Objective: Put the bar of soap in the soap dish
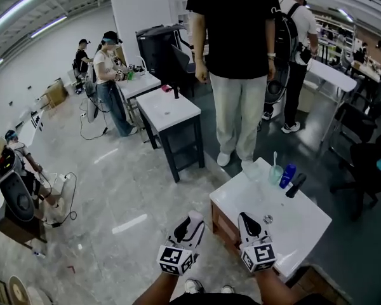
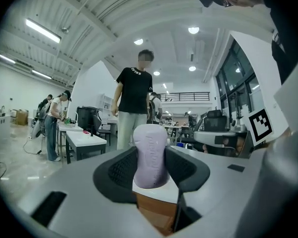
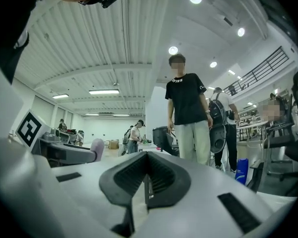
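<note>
My left gripper (image 1: 194,220) is clamped on the pale lilac, rounded bar of soap (image 2: 150,155). The bar stands upright between the black ribbed pads, in the air just beside the near corner of the white-topped wooden washstand (image 1: 305,227). My right gripper (image 1: 246,220) hangs over the washstand's near edge, jaws pressed together on nothing. A clear tumbler with a toothbrush (image 1: 275,172) and a blue bottle (image 1: 287,175) stand at the far edge.
</note>
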### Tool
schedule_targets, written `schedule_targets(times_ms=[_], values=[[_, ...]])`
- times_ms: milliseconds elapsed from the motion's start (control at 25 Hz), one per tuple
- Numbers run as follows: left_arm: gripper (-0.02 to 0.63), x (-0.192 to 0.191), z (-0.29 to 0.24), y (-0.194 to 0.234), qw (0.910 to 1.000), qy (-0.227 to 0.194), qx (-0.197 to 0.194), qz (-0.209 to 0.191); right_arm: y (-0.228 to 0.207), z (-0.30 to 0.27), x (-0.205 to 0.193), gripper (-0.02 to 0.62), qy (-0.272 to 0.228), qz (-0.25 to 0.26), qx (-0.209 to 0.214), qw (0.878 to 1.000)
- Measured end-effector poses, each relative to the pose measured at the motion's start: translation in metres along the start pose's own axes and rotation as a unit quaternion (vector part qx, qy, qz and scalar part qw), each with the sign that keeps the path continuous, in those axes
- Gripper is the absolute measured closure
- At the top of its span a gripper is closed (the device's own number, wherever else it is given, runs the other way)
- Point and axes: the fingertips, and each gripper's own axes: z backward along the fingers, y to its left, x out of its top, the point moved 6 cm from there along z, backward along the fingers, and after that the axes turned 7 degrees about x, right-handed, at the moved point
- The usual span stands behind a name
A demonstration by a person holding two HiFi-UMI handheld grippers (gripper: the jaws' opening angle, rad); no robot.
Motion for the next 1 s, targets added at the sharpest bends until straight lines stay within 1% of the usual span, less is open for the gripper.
schedule_targets(times_ms=[120, 240, 320, 400, 480, 600, 760, 880, 1000], values=[[0.413, 0.002, -0.005, 0.011, 0.9995, 0.001, -0.03, -0.009, 0.013, -0.004, -0.002, 0.579, 0.004, 0.021, -0.022, 1.0], [0.413, -0.002, -0.008, 0.02, 0.9982, -0.006, -0.057, -0.017, 0.024, -0.006, -0.012, 0.579, 0.026, 0.038, -0.036, 0.998], [0.413, -0.009, -0.01, 0.025, 0.9969, -0.006, -0.074, -0.025, 0.023, -0.004, -0.016, 0.58, 0.032, 0.031, -0.058, 0.997], [0.413, -0.014, -0.014, 0.028, 0.9957, 0.007, -0.088, -0.027, 0.021, -0.003, -0.017, 0.578, 0.028, 0.02, -0.083, 0.996], [0.413, -0.016, -0.019, 0.03, 0.9945, 0.023, -0.101, -0.018, 0.018, -0.005, -0.022, 0.579, 0.032, 0.007, -0.105, 0.994], [0.413, -0.021, -0.035, 0.033, 0.9928, 0.032, -0.116, -0.005, 0.012, -0.014, -0.032, 0.579, 0.041, -0.01, -0.124, 0.991], [0.413, -0.022, -0.072, 0.034, 0.9914, 0.037, -0.125, -0.004, -0.007, -0.031, -0.038, 0.578, 0.042, -0.016, -0.136, 0.99], [0.413, -0.024, -0.102, 0.03, 0.9903, 0.043, -0.132, 0.001, -0.034, -0.041, -0.045, 0.578, 0.043, -0.013, -0.143, 0.989], [0.413, -0.026, -0.135, 0.027, 0.9889, 0.051, -0.139, -0.005, -0.063, -0.052, -0.051, 0.58, 0.045, -0.017, -0.153, 0.987]])
